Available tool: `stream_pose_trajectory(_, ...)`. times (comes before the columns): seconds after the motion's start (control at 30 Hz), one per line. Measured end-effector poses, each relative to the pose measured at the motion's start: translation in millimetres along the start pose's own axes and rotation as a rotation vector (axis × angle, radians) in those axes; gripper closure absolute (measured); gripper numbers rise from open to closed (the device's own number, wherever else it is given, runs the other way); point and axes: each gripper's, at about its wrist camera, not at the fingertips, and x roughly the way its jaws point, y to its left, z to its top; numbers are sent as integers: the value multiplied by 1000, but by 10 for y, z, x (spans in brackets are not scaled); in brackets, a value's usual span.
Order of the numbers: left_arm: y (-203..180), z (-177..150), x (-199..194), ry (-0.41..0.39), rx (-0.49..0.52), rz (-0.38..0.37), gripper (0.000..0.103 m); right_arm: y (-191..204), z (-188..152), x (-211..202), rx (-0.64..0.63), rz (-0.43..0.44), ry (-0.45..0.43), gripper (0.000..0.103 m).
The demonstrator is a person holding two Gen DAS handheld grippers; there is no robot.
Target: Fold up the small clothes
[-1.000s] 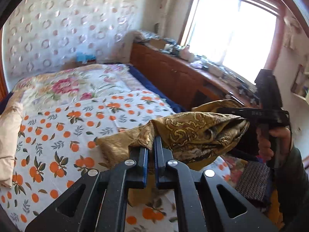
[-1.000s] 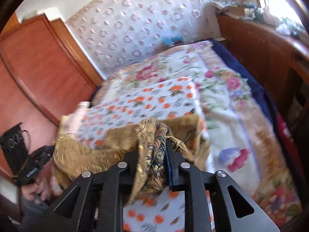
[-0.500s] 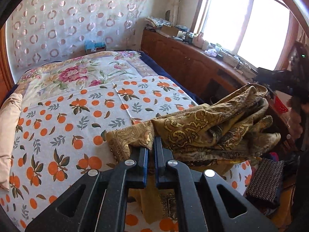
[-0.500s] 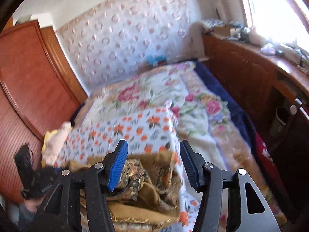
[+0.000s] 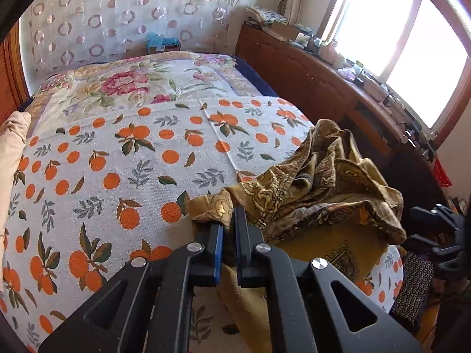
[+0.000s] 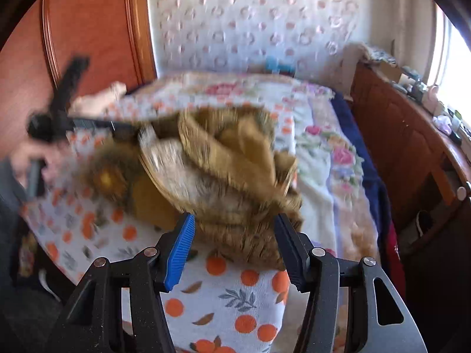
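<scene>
One gold garment [image 5: 321, 188] heaped on orange-print cloth [image 5: 117, 158], wooden cabinet [image 5: 309, 79] beside.

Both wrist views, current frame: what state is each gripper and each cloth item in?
Left gripper: shut on an edge of the golden-brown patterned garment.
Right gripper: open, jaws either side of the garment's near end, not gripping.
Golden-brown patterned garment: crumpled in a heap, unfolded, on the bed.
Orange-print white cloth: spread flat over the bed.
Floral bedspread: spread flat underneath.
</scene>
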Motion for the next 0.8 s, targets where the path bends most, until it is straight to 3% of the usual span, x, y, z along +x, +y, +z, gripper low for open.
stream_pose_trajectory(0.03,-16,-2,-37,-7,13,-2,96,18,1,66,-15,-7,5,45)
stream_pose_trajectory(0.1,-61,-12,-146,-22,49,2,84,21,-15,170,-35,-33,8,45)
stream_pose_trajectory(0.2,-121,-24,-319,-70,100,28,59,56,14,302,-76,-61,7,45)
stream_pose_trajectory(0.27,-142,-33,-403,-96,130,38,54,72,14,354,-103,-79,8,45)
stream_pose_trajectory(0.33,-154,-59,-444,-96,140,33,35,66,47,444,-107,-88,-1,45)
stream_pose_trajectory(0.6,-72,-195,-346,-62,141,4,33,-47,412,685,-109,-70,-45,46)
stream_pose_trajectory(0.63,-60,-205,-320,-53,141,4,33,-84,477,732,-104,-57,-48,52)
stream_pose_trajectory(0.7,-47,-224,-273,-38,144,-1,33,-190,571,821,-87,-16,-37,90)
stream_pose_trajectory(0.8,-60,-247,-222,-25,155,-9,33,-361,674,870,-74,38,-45,97)
